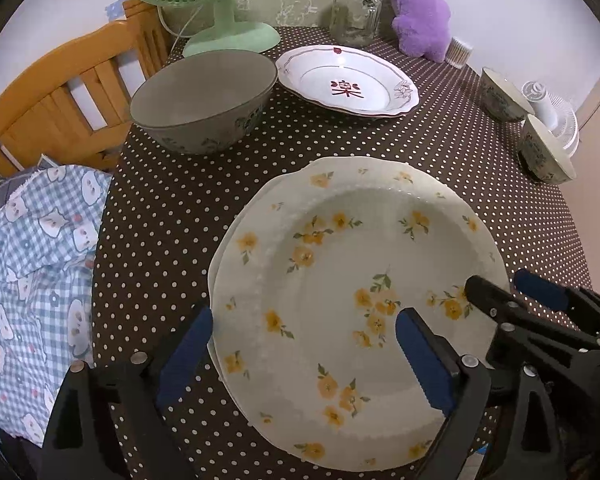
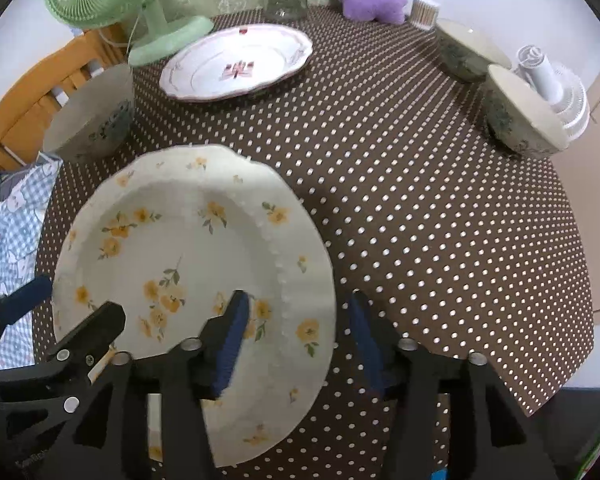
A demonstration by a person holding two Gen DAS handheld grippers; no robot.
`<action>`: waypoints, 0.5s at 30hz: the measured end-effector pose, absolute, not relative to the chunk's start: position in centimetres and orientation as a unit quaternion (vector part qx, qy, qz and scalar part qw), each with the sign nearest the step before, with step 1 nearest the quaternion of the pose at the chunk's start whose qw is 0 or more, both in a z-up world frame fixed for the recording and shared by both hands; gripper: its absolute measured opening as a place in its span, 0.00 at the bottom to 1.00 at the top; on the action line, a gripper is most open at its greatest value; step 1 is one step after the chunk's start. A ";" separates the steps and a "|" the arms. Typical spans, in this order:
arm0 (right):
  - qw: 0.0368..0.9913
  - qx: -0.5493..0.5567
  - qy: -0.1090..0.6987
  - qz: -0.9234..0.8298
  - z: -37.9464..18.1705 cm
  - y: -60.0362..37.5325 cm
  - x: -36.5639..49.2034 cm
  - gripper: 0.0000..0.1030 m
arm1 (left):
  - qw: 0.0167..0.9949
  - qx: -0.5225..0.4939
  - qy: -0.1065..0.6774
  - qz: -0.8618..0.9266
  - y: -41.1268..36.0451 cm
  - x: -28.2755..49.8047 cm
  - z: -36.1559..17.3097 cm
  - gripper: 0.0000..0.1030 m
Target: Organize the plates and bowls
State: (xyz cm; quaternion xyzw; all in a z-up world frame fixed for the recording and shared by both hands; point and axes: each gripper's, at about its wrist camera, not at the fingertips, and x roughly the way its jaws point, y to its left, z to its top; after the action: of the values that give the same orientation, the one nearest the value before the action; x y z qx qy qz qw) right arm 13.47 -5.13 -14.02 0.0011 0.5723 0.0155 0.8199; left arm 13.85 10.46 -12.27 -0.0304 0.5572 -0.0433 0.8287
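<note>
Stacking the plates seems the step in hand: the yellow-flowered plate (image 1: 364,280) lies on another plate on the dotted surface (image 2: 420,200). Your left gripper (image 1: 304,356) and right gripper (image 2: 300,340) both straddle its rim, jaws spread, pinching nothing. Next, I think you should fetch the red-marked plate (image 1: 346,80) beyond.

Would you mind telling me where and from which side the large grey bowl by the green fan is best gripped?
Probably by its rim. The large grey bowl stands upright with a thin, flared wall open at the top, so one finger can go inside and one outside. Come from above on the near side, facing the yellow-flowered plates; the green fan crowds the far side, and the red-marked plate sits close beside it.
</note>
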 end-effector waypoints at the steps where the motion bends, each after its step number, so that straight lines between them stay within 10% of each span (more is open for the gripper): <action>1: 0.823 0.004 0.567 0.017 -13.6 -5.3 13.4 0.60 | 0.829 -0.030 0.556 -0.046 10.4 13.8 -12.1 0.92; 15: 0.839 0.023 0.539 0.073 -10.2 -8.2 15.9 0.60 | 0.865 -0.058 0.499 -0.009 8.2 15.6 -7.6 0.90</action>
State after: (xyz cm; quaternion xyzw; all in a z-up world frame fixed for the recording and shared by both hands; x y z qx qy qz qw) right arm 15.92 -8.18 -10.23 0.0230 0.5388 0.0733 0.8389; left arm 15.56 8.19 -7.56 -0.0576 0.4985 -0.0089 0.8649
